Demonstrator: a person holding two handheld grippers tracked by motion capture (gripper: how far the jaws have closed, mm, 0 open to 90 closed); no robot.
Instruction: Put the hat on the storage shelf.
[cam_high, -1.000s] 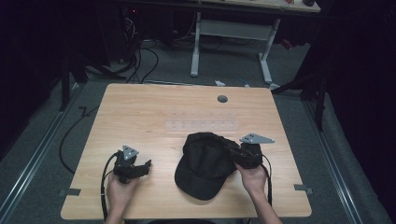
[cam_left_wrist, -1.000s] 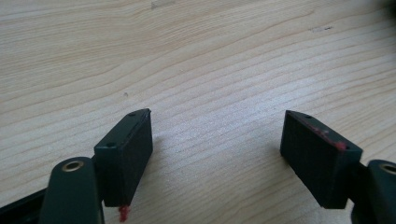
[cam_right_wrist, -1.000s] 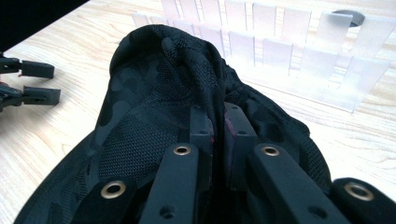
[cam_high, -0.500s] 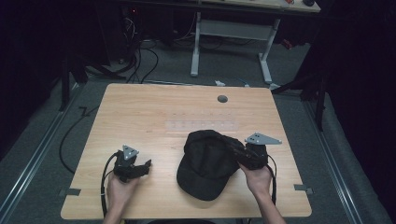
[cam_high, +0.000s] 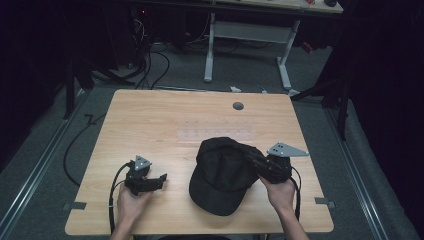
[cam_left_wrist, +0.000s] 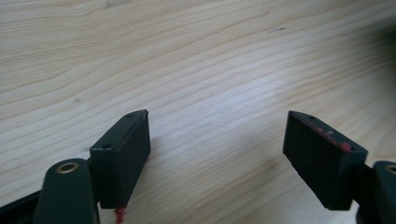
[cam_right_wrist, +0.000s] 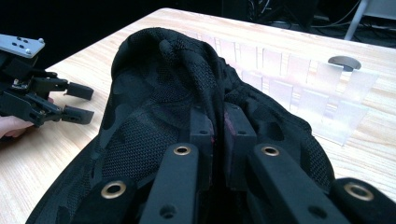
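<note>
Right gripper (cam_right_wrist: 217, 140) clamped on a pinched fold of mesh at the back of the black camouflage-patterned fabric cap (cam_high: 222, 175), crown bunching up just ahead of the jaws, stiff brim lying on the light wooden table (cam_high: 165, 120) down toward the person's side. Soft, light, floppy in the crown, probably sagging if raised by that fold alone; firmer hold likely at the brim or the seam. Left gripper (cam_left_wrist: 217, 154) spread wide and empty over bare wood, well apart from the cap.
</note>
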